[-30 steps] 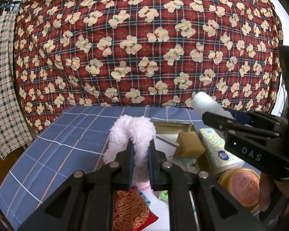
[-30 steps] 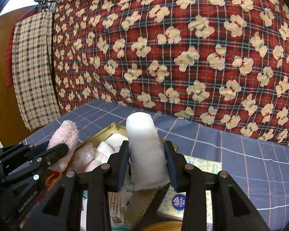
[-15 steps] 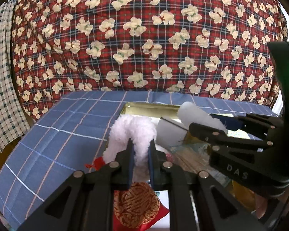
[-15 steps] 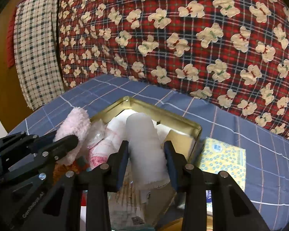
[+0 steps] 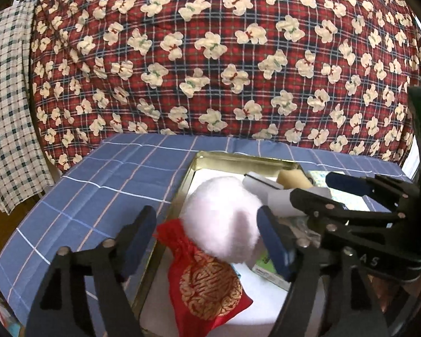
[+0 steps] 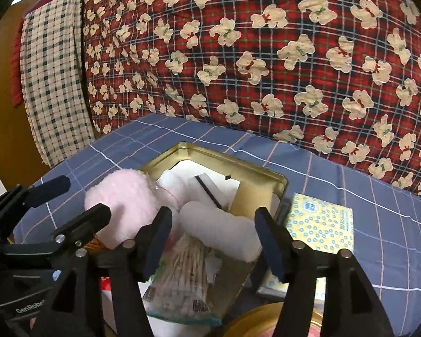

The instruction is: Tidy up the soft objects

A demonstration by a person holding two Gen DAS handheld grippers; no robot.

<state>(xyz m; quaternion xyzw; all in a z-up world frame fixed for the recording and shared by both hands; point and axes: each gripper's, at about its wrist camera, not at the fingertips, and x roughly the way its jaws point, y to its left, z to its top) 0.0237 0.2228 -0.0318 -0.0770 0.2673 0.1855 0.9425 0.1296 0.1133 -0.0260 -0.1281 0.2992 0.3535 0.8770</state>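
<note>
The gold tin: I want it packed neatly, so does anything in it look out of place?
Yes. The red pouch hangs across the gold tin's near-left rim, half out, and the pink plush bulges above the rim.

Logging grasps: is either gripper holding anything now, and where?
Nothing held. Left gripper and right gripper are open; pink fluffy puff and white cloth roll lie released.

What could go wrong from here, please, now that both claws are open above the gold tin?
1. The fluffy pink plush ball sits high beside the gold rectangular tin's left rim, so it may roll out onto the blue checked cloth.
2. The white rolled cloth lies between the right claw's fingers; withdrawing could snag it.
</note>
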